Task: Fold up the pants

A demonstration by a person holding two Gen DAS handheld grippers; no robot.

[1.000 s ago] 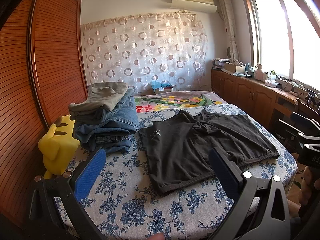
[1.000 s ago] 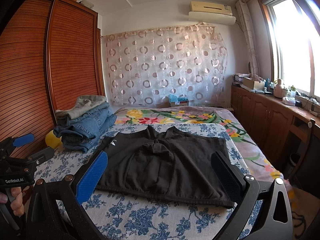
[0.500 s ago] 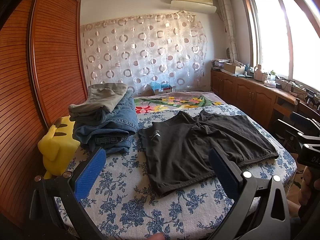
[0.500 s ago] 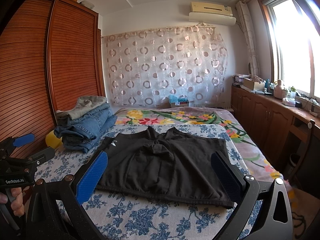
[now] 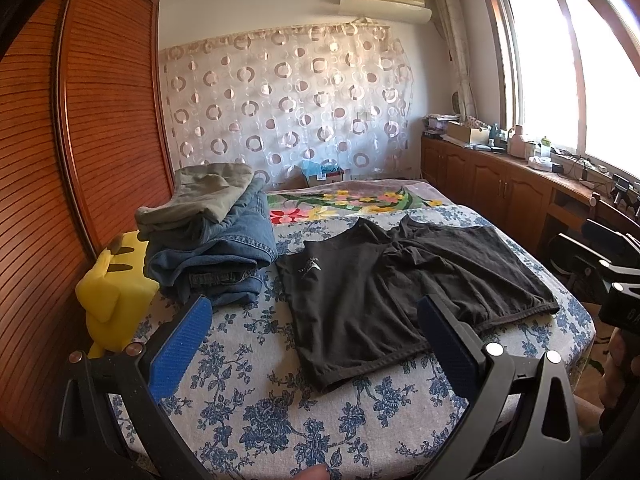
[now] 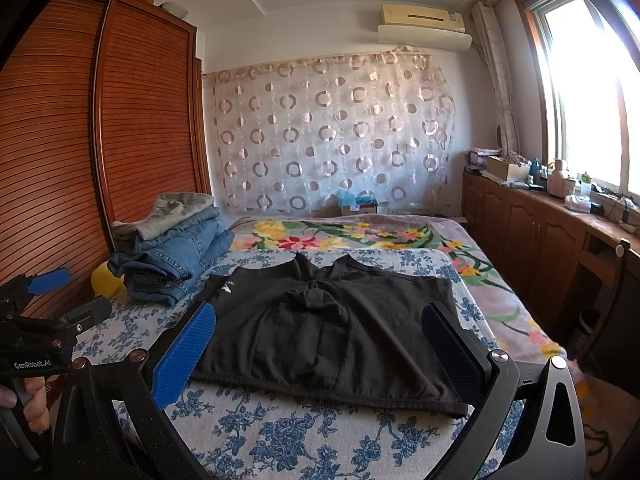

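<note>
A pair of black shorts (image 5: 396,284) lies spread flat on the blue floral bed sheet (image 5: 280,412), waistband toward me, small white logo on the left leg. It also shows in the right wrist view (image 6: 332,332). My left gripper (image 5: 312,332) is open and empty, held above the near edge of the bed, left of the shorts' middle. My right gripper (image 6: 320,344) is open and empty, held above the waistband edge. The left gripper also shows at the left edge of the right wrist view (image 6: 48,304).
A stack of folded jeans and khaki trousers (image 5: 212,240) lies at the bed's left, beside a yellow plush toy (image 5: 112,300). A wooden wardrobe (image 5: 72,160) stands on the left. Wooden cabinets (image 5: 500,188) run under the window on the right. A floral blanket (image 6: 352,236) covers the far bed.
Both grippers have stayed open and almost still. The left wrist view has shifted very slightly. The shorts have not moved.
</note>
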